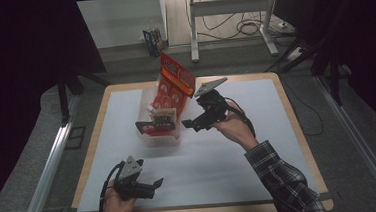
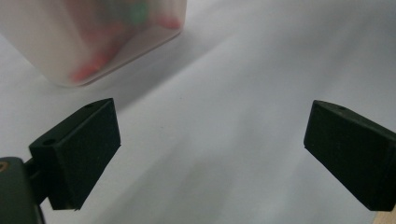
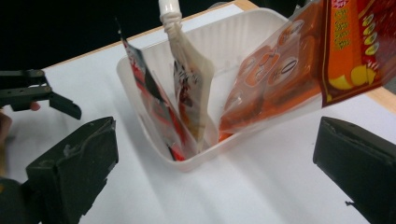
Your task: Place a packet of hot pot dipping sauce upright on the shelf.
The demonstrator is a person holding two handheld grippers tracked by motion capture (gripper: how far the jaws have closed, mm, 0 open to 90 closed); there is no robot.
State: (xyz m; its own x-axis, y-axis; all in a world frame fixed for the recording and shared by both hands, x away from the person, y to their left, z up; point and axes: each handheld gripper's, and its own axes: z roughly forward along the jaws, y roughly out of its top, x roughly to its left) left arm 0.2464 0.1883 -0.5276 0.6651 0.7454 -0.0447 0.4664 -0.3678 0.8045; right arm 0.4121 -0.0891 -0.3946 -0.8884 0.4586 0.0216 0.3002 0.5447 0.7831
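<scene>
Right gripper (image 1: 193,122): jaws spread wide, nothing between the pads; it sits just right of the bin, tips facing it but apart from it; the person's right hand (image 1: 235,128) holds it from behind.
Left gripper (image 1: 151,184): jaws wide apart, nothing held; it rests low over the near left part of the table, well apart from the bin; in the left gripper view bare white surface lies between the jaws.
Bin (image 3: 140,91): a translucent white tub standing on the sheet, left of the table's middle; its near rim faces the right gripper.
Orange packet (image 1: 176,75): stands in the bin, leaning on the right wall — its top overhangs the rim and rises well above it.
Spouted pouch (image 3: 189,81): upright in the middle of the bin, white cap (image 3: 169,10) on top.
Red-and-black packet (image 3: 156,105): on edge against the bin's left wall.
Table (image 1: 260,161): white sheet with a wooden border; wide open space right of and in front of the bin — and between the two grippers.
</scene>
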